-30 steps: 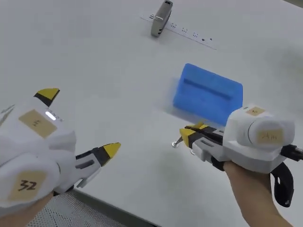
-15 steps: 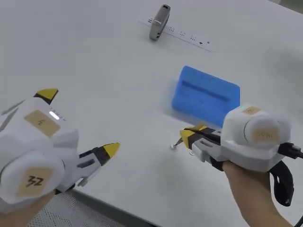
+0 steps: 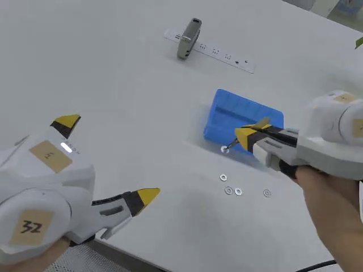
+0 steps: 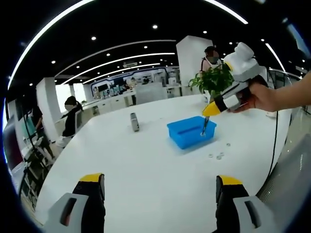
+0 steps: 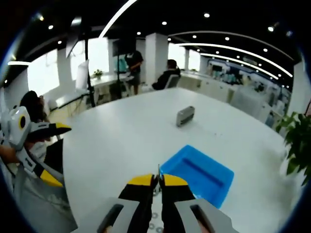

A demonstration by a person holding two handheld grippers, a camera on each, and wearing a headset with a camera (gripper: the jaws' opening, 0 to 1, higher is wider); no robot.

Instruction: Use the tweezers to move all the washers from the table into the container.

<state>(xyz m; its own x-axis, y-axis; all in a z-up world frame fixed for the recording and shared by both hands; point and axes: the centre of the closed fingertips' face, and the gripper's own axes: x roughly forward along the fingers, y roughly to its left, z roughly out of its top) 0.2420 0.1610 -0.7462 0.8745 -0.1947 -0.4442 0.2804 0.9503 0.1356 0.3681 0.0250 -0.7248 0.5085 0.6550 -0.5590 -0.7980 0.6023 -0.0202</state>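
Held over the near rim of the blue container [image 3: 249, 110], likely for a drop: right tool [image 3: 252, 131] clenched on tweezers [image 3: 231, 144], apparently pinching 1 washer [image 3: 225, 149]. Lying on the table [image 3: 113, 73] just beside: 4 more washers [image 3: 228, 190]. Parked aside near the table edge, spread wide, grasping nothing: left tool [image 3: 108, 158].

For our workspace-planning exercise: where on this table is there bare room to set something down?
Bare: the wide stretch between the left claw, the power strip and the blue container. Crowded: the washers beside it, by the right claw and its tweezers.
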